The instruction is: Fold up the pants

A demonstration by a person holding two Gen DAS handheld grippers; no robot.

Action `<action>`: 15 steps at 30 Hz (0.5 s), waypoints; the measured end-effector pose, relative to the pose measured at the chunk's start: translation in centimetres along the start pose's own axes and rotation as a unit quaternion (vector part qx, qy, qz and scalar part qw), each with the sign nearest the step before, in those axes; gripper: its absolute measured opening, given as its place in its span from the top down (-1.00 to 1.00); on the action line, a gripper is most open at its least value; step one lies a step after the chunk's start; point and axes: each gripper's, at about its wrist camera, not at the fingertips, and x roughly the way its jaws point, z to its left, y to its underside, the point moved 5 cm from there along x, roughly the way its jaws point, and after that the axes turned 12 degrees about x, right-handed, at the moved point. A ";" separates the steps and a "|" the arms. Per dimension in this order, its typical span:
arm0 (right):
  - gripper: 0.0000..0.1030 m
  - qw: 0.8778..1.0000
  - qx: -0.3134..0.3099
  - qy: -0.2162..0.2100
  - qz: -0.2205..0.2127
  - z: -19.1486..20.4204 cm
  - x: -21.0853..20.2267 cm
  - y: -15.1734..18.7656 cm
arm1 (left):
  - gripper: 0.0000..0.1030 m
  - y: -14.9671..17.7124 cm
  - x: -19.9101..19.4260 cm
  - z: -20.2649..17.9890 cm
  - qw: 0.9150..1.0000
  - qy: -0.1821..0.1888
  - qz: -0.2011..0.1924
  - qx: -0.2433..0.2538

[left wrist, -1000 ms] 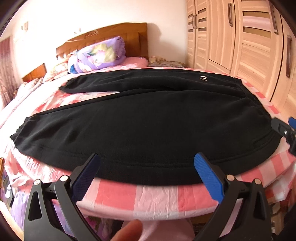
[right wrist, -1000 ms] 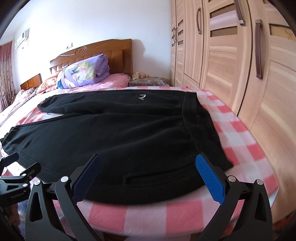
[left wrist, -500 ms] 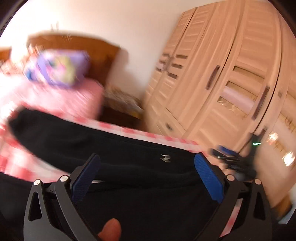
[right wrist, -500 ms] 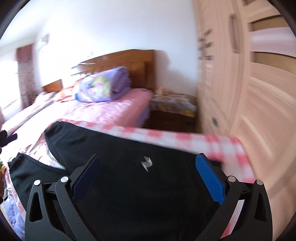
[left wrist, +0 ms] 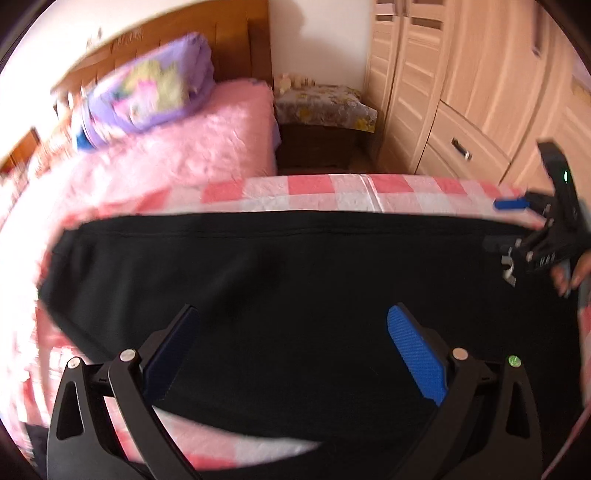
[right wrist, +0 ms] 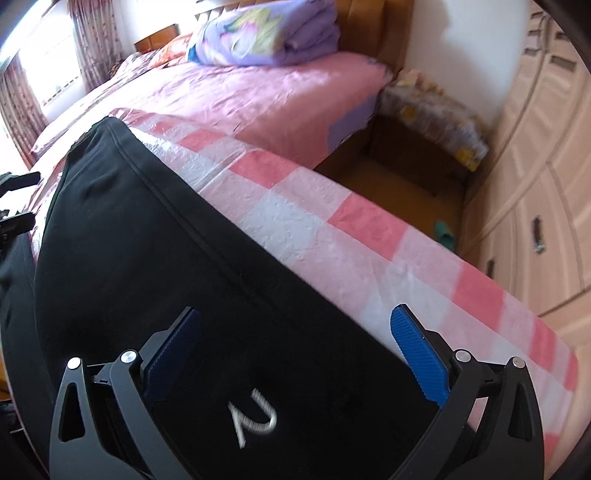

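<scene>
Black pants (left wrist: 280, 280) lie flat on a pink-and-white checked cloth (left wrist: 332, 188). Their far leg runs left to right in the left wrist view. My left gripper (left wrist: 295, 343) hovers open over that leg, nothing between its blue pads. In the right wrist view the pants (right wrist: 155, 258) show a small white logo (right wrist: 253, 415) near the waist. My right gripper (right wrist: 295, 343) is open above the logo, close to the far seam. The right gripper (left wrist: 532, 225) also appears at the right edge of the left wrist view, held by a hand (left wrist: 570, 273).
A pink bed (right wrist: 258, 92) with a folded purple quilt (right wrist: 266, 33) lies beyond the checked surface. A covered nightstand (left wrist: 325, 107) stands in the gap beside wooden wardrobes (left wrist: 480, 92). A green slipper (right wrist: 445, 232) lies on the floor there.
Both grippers have moved from the near edge across the pants toward the far leg and now look down on it. Both stay open.
</scene>
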 end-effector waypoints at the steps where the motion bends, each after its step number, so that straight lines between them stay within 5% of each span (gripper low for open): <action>1: -0.90 1.000 -0.003 -0.011 0.007 0.0 0.3 -0.2 | -0.97 -0.5 1.0 0.6 1.000 0.016 0.006 -0.023; 4: -0.50 0.999 -0.015 -0.027 0.027 0.3 1.0 -0.2 | -0.97 -1.6 2.8 0.9 0.996 0.055 0.023 -0.069; 8: -0.41 0.999 -0.020 -0.042 0.024 0.6 0.9 -0.4 | -0.97 -2.8 4.5 0.3 0.992 0.084 0.037 -0.091; 10: 0.05 0.998 -0.024 -0.060 0.026 0.9 0.5 -0.3 | -0.97 -3.1 5.2 -0.4 0.989 0.093 0.051 -0.103; 13: 0.28 0.998 -0.044 -0.048 0.018 1.7 -0.1 0.1 | -0.96 -3.4 5.7 -1.1 0.987 0.103 0.059 -0.112; 14: 0.79 0.998 -0.054 -0.042 0.010 1.9 -0.4 0.3 | -0.95 -3.6 5.8 -1.4 0.987 0.098 0.057 -0.111; 15: 0.82 0.998 -0.066 -0.020 -0.006 2.1 -0.9 0.5 | -0.86 -3.7 5.8 -1.6 0.988 0.095 0.057 -0.112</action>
